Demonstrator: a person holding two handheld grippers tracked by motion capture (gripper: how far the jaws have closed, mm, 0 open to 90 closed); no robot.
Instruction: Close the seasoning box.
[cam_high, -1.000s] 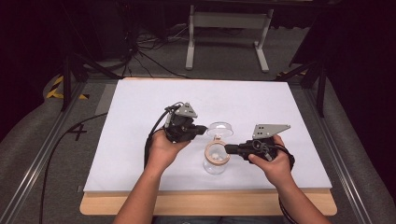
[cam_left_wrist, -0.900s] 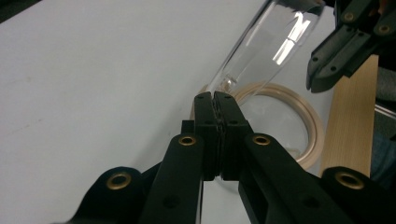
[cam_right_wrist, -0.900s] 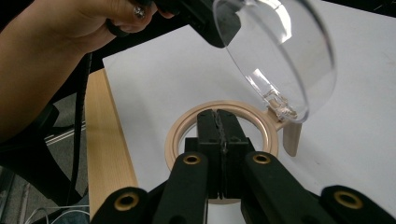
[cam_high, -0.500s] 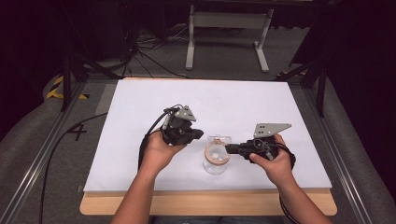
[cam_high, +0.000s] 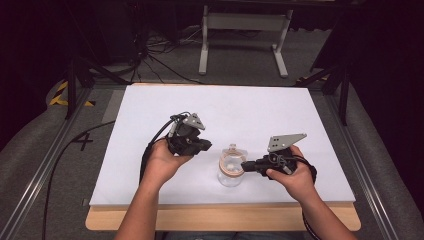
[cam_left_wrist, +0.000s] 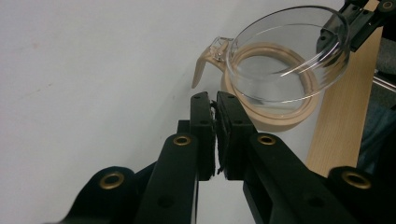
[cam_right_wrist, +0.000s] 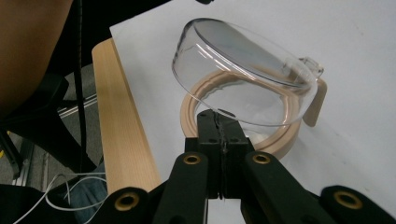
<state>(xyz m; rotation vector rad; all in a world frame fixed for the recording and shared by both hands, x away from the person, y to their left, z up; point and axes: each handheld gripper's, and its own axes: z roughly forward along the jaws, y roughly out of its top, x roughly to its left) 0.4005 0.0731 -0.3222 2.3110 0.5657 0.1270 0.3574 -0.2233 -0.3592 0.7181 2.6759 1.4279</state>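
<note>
I am holding the clear lid (cam_right_wrist: 243, 74) with the right gripper (cam_high: 245, 166). Its jaws are pinching the lid's near rim and propping it up at a tilt over the beige ring (cam_right_wrist: 280, 135) that forms the mouth of the jar (cam_high: 230, 172). The jar is standing on the white tabletop (cam_high: 150, 125) close to its front edge, a little right of the middle. I judge that spot is letting both hands reach it without stretching.

The lid appears to be hinging on the side away from the right gripper, where a beige tab (cam_left_wrist: 201, 70) is sticking out. Gripping the free edge opposite the hinge is giving me the leverage to swing it.

The left gripper (cam_high: 206, 146) is hovering just beside the jar, on the side toward the left edge of the tabletop, and is not touching it. Its jaws have just been opening. They are barely parted, with nothing between them and only a thin slit showing between the pads (cam_left_wrist: 232, 116). I am reading that as the left hand getting ready to steady the jar or take the tab while the right is carrying the lid alone.
</note>
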